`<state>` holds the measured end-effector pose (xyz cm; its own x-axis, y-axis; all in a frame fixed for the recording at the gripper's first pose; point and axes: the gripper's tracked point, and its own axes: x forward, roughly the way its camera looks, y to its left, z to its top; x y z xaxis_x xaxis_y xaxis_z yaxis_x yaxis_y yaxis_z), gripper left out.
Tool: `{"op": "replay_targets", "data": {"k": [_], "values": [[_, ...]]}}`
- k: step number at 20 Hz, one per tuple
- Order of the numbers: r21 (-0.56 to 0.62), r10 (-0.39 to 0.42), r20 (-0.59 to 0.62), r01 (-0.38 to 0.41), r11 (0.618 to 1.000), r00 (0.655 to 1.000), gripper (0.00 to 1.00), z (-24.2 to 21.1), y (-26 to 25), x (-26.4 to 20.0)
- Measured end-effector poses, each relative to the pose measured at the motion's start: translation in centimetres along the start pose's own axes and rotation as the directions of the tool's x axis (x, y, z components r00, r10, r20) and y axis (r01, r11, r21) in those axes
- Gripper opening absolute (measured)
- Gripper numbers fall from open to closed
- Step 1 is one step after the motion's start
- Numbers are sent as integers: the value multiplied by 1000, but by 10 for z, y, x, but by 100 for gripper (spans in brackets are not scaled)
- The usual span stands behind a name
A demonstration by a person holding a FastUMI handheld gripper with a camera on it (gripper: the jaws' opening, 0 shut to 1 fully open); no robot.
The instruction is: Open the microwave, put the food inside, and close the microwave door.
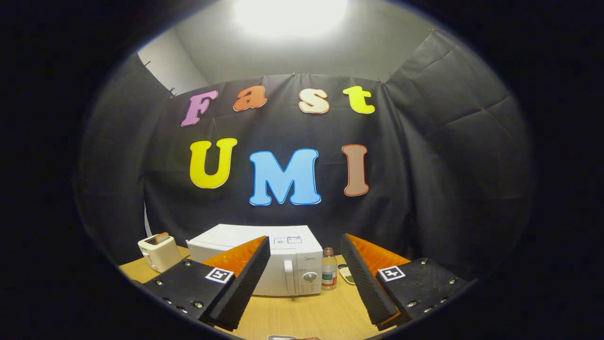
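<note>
Jaws wide apart, empty; gripper (pixel 306 264) sits back from the microwave (pixel 264 259), which stands on the counter (pixel 302 314) beyond them, door shut. Bottle (pixel 329 269) just right of it, toaster (pixel 159 251) left. Opening step not begun, I judge; next: reach the door handle (pixel 289 276).

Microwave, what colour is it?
White. The microwave shows best in the gripper view, door shut, beyond the open tongs, on the wooden table.

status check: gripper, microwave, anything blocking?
Gripper open, fingers empty. Microwave beyond them, door shut. Bottle right of it, toaster left; path clear.
</note>
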<state>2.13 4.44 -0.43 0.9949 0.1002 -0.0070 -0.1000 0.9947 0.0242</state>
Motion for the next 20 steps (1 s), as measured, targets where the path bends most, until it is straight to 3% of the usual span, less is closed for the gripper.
{"op": "replay_targets", "data": {"k": [11, 20], "values": [[-6, -28, -21, 28, 1000, 999, 96, -12, -16, -1], [-12, 55, -86, -56, 998, 995, 96, -55, -3, 53]]}}
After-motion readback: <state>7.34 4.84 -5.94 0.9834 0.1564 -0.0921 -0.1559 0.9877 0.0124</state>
